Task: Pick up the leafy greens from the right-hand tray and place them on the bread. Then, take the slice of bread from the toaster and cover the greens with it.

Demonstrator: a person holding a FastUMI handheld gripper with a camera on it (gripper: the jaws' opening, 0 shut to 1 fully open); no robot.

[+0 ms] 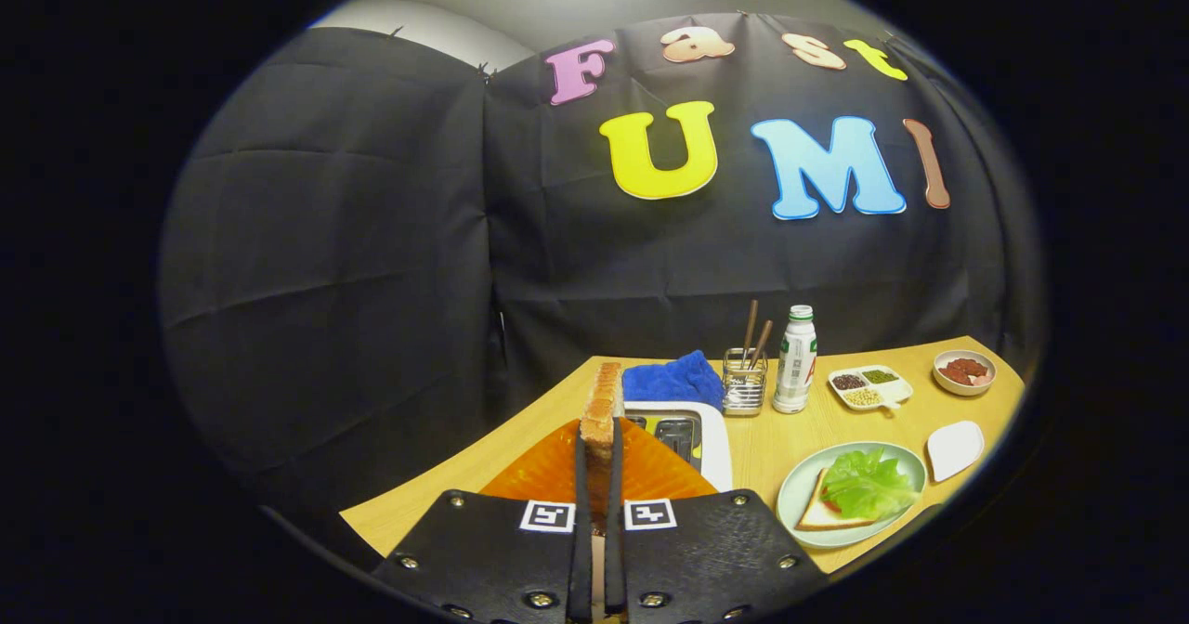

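Observation:
My gripper (596, 475) is shut on a slice of toasted bread (602, 410), held edge-on and upright between the fingers, lifted above the toaster (713, 448). To the right sits a pale green plate (797, 489) with a bread slice (817, 513). The leafy greens (866, 483) lie on top of that slice, with something red showing under them.
An orange tray (548, 471) lies under the fingers, left of the toaster. A blue cloth (673, 381), a chopstick holder (744, 381), a bottle (796, 359), a divided dish (869, 387), a small bowl (964, 371) and a white dish (955, 448) stand farther back and right on the wooden table (762, 438).

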